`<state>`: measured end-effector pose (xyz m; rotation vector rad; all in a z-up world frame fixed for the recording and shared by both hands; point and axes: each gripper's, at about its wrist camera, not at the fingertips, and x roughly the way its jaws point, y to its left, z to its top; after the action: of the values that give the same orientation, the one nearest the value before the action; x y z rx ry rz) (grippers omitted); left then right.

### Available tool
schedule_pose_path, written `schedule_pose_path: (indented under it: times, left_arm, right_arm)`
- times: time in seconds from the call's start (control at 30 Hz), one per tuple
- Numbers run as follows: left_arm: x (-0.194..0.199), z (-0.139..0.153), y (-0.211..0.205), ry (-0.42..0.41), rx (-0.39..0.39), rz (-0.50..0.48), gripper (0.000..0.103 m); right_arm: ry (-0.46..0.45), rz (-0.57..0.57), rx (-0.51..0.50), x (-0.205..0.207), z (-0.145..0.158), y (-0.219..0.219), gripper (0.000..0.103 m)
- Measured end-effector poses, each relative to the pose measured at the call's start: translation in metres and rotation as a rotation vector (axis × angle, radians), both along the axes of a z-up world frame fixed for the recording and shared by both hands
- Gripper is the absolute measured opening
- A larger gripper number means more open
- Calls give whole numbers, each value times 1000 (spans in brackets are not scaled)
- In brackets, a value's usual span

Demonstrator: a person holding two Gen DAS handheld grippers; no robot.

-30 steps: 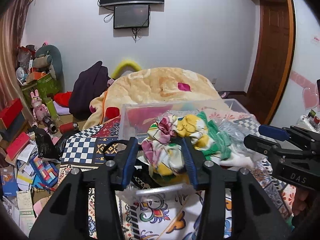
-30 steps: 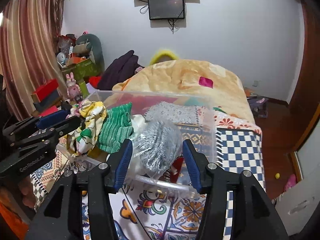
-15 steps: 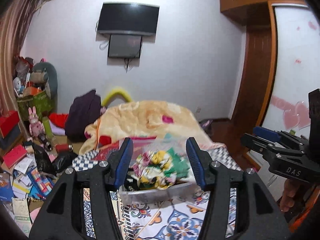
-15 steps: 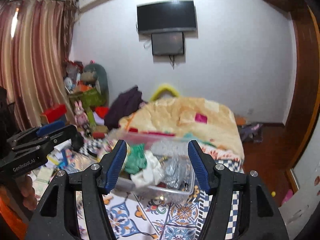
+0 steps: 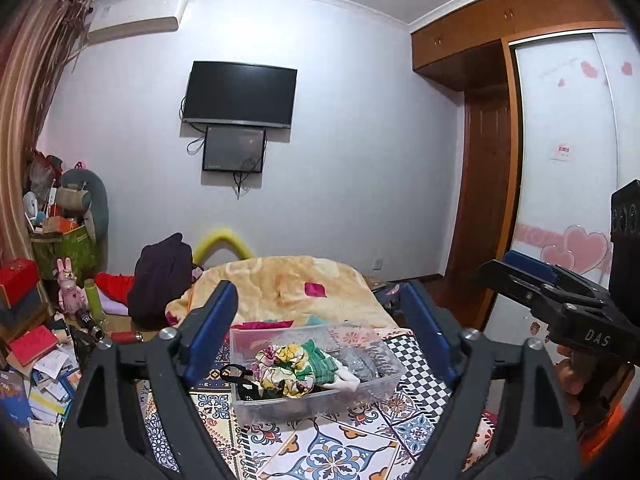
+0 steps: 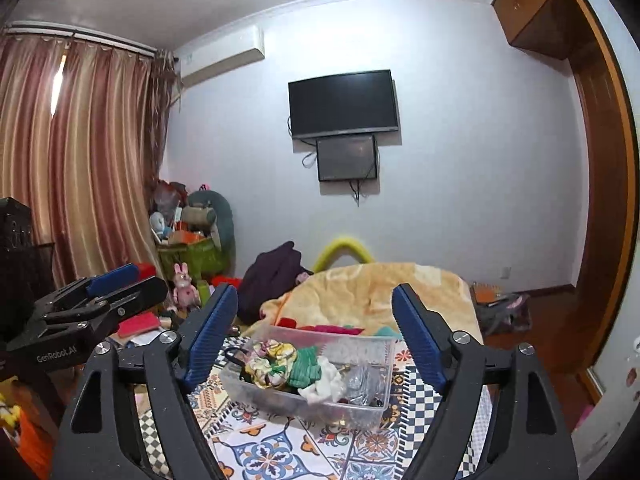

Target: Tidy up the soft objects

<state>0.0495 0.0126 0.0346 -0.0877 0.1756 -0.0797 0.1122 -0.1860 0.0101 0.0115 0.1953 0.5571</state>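
Observation:
A clear plastic bin [image 5: 384, 386] stands on the patterned bedspread and holds several soft things: a floral yellow cloth [image 5: 286, 366], a green knit piece [image 5: 320, 364], a white cloth [image 5: 346, 378] and a silvery grey bundle [image 5: 358, 360]. The bin also shows in the right wrist view [image 6: 360, 406]. My left gripper [image 5: 320, 332] is open and empty, held back from and above the bin. My right gripper [image 6: 316, 328] is open and empty too, likewise back from the bin. Each gripper shows side-on in the other's view: the right [image 5: 520, 276], the left [image 6: 116, 284].
A yellow blanket [image 5: 288, 292] lies heaped behind the bin. A dark garment [image 5: 160, 276] and a cluttered floor with books, boxes and a pink rabbit toy [image 5: 70, 292] are at the left. A wardrobe [image 5: 568, 160] and a wooden door stand at the right.
Both grippers have pulled back and up from the bin, which now looks small and farther off. Their jaws have opened wider. The soft things stay in the bin.

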Motion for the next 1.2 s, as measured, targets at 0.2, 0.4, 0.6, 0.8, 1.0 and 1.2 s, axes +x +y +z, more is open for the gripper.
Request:
schedule_pose_path:
  times: [0.2,0.4,0.6,0.8,1.0,1.2]
  left_arm:
    - [-11,4,-7,-32,33,16,101]
    - [-15,1,-10,-27,43,17,102]
    - [-15,-2,-10,-23,41,16,103]
    - [-15,-2,-10,-23,42,18,103]
    - [-18,-4,-9,-22,42,16,103]
    - [-17,-3,-9,-22,44,15,103]
  right_arm:
    - [-4,6,15,-4,-3,-1,94]
    - [-13,-3,14,-6,-6,1,103]
    - [-17,-14,3,-10,-10,0,103]
    - [-22,-25,1,-12,-10,-3,103]
    - [-22,-29,-3,-13,-10,-4,103]
    - [-24,-33,-2,-13,-8,-4,103]
